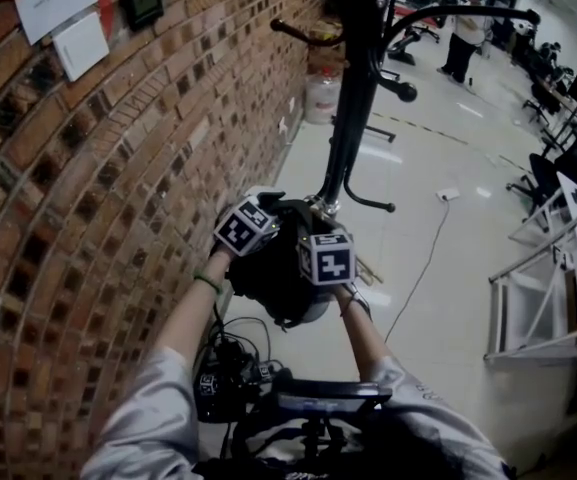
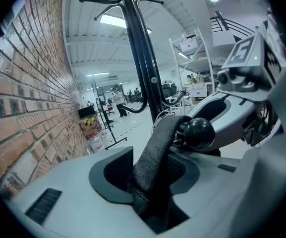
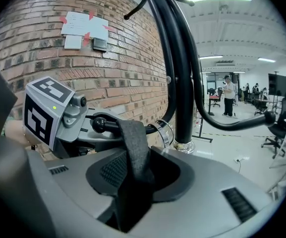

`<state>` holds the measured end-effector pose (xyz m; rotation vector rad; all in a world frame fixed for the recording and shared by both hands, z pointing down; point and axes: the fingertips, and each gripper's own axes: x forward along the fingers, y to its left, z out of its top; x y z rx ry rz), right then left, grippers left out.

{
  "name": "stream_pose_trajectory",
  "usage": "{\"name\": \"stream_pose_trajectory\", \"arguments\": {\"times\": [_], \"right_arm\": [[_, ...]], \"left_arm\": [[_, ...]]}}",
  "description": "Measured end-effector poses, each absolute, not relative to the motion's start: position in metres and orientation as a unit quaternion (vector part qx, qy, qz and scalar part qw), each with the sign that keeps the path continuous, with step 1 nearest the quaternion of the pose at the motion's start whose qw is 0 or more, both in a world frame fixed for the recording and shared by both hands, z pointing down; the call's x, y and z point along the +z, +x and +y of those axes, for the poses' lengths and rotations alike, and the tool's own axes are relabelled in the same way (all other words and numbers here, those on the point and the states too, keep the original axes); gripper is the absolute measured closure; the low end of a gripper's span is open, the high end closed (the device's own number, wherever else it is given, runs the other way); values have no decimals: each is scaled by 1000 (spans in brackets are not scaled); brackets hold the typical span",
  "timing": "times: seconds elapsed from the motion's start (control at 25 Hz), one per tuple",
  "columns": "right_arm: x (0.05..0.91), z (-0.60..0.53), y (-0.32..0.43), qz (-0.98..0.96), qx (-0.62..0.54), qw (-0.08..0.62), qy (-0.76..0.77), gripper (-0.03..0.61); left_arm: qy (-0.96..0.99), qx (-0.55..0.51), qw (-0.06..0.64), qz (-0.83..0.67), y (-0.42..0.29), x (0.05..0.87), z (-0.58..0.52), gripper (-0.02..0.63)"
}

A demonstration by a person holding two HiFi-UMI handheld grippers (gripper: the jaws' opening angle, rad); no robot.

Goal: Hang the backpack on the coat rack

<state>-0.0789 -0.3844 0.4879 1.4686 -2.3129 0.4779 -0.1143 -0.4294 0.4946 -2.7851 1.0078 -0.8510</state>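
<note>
Between the parted fingers (image 2: 117,171) of your left gripper (image 2: 151,175) and right gripper (image 3: 133,177) runs one unpinched strap (image 3: 135,143), looped over one hook (image 2: 197,133) of the coat rack (image 1: 353,98); one backpack (image 1: 278,283) hangs just beneath them.

Coat rack (image 1: 361,78) in all three views

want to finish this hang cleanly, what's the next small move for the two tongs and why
Probably draw the left tongs and right tongs back off the strap: it already loops over the rack's ball-tipped hook, and both stand open around it.
</note>
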Motion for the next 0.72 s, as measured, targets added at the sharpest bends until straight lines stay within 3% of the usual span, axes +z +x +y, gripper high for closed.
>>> {"name": "stream_pose_trajectory", "arguments": {"times": [0.72], "right_arm": [[459,-337,-86,-841,196,78,499,437]], "left_arm": [[-898,-172,3,406,-169,458,-355,480]]}}
